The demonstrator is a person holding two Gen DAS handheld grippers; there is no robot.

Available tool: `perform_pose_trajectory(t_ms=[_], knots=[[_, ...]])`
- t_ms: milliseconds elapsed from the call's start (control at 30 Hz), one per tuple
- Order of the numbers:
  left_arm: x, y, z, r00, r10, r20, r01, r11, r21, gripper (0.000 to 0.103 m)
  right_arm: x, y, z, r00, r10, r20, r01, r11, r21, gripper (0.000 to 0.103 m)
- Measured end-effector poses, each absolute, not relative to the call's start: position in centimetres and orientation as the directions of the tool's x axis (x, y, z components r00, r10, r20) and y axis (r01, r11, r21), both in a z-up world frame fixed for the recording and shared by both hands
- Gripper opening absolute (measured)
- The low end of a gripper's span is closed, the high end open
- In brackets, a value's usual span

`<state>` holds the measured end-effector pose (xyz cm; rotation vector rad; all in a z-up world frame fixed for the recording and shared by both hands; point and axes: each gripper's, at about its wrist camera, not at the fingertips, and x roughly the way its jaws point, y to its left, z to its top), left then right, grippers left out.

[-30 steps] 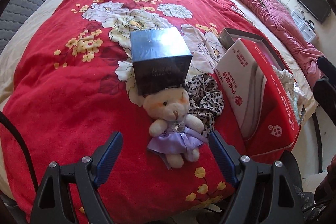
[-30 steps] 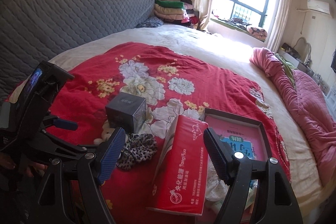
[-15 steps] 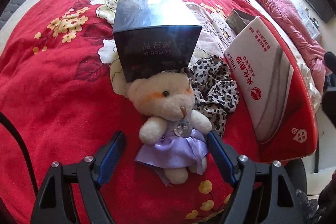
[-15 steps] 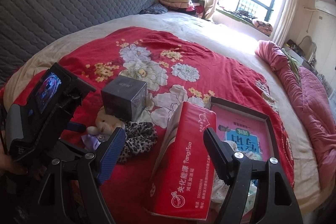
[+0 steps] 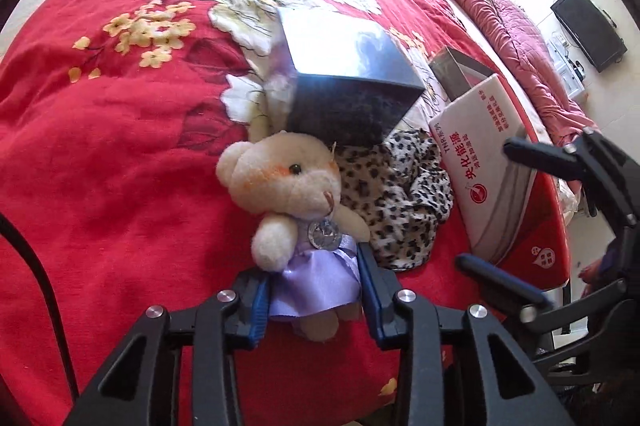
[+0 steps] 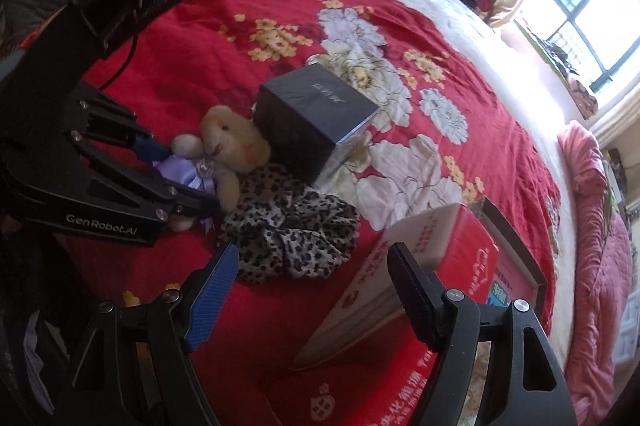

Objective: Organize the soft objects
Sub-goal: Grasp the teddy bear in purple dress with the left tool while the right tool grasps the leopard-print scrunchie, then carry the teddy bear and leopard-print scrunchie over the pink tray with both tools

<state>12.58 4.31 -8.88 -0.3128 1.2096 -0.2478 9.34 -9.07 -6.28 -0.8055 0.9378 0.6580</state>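
the left gripper [image 5: 314, 290] has just been closing and its blue pads now press both sides of the teddy bear [image 5: 296, 194] at its lilac skirt. the bear lies on the red floral quilt [image 5: 120, 154], head touching a dark box [image 5: 352, 82], with a leopard-print scrunchie [image 6: 288, 226] just right of it. the right gripper [image 6: 310, 280] hangs with fingers wide and empty, near the scrunchie and a red tissue pack [image 6: 444, 266].

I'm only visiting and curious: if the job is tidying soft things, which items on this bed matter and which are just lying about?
Part of the job:
- teddy bear, the left claw has just been closing around its purple skirt
- leopard-print scrunchie
- right claw, open, holding nothing

Just lying about:
- dark cube box
- red tissue pack
- red floral quilt
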Motion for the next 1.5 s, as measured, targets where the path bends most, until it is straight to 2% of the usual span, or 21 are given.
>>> perform_pose_trajectory(t_ms=[100, 300, 400, 433, 467, 500, 533, 667, 833, 967, 1167, 1500], knots=[[12.0, 6.1, -8.4, 0.353, -0.338, -0.872, -0.003, 0.932, -0.363, 0.039, 9.6, -7.3, -8.3, 0.402, 0.085, -0.912, -0.810, 0.497, -0.311, 0.078], [11.7, 8.4, -7.7, 0.388, -0.320, -0.864, -0.037, 0.932, -0.362, 0.039, 10.2, -4.9, -11.4, 0.443, -0.017, -0.897, -0.786, 0.474, -0.397, 0.078], [11.7, 8.7, -7.6, 0.393, -0.328, -0.859, -0.036, 0.928, -0.371, 0.039, 11.3, -4.9, -12.4, 0.431, -0.027, -0.902, -0.756, 0.535, -0.377, 0.077], [11.7, 8.6, -7.6, 0.394, -0.331, -0.857, -0.032, 0.927, -0.373, 0.039, 11.6, -5.1, -12.4, 0.418, -0.018, -0.908, -0.743, 0.568, -0.353, 0.071], [11.8, 8.5, -7.5, 0.397, -0.333, -0.855, -0.028, 0.927, -0.373, 0.039, 11.9, -5.4, -12.2, 0.414, -0.001, -0.910, -0.732, 0.594, -0.334, 0.056], [11.9, 8.4, -7.5, 0.398, -0.336, -0.854, -0.025, 0.926, -0.376, 0.039, 12.2, -5.6, -12.1, 0.420, 0.010, -0.907, -0.721, 0.611, -0.327, 0.046], [11.8, 8.6, -7.4, 0.398, -0.340, -0.852, -0.020, 0.925, -0.378, 0.039, 12.3, -5.9, -11.9, 0.430, 0.019, -0.903, -0.708, 0.627, -0.324, 0.027], [11.7, 8.0, -6.5, 0.418, -0.347, -0.840, 0.002, 0.925, -0.381, 0.039, 12.3, -8.0, -9.7, 0.439, 0.158, -0.885, -0.668, 0.716, -0.203, 0.013], [11.1, 6.7, -4.4, 0.450, -0.350, -0.821, 0.042, 0.927, -0.372, 0.039, 11.6, -10.5, -5.3, 0.454, 0.309, -0.836, -0.623, 0.781, -0.050, 0.011], [10.6, 5.4, -2.0, 0.486, -0.357, -0.798, 0.083, 0.928, -0.364, 0.039, 10.6, -12.8, -1.7, 0.510, 0.364, -0.779, -0.579, 0.816, 0.002, 0.011], [10.3, 2.6, 1.9, 0.533, -0.361, -0.765, 0.144, 0.930, -0.339, 0.039, 9.2, -16.6, 3.2, 0.610, 0.367, -0.702, -0.516, 0.856, 0.000, 0.011], [10.7, -3.7, 6.6, 0.562, -0.379, -0.735, 0.255, 0.925, -0.282, 0.039, 7.5, -25.5, 7.2, 0.729, 0.302, -0.614, -0.358, 0.933, 0.034, 0.011]])
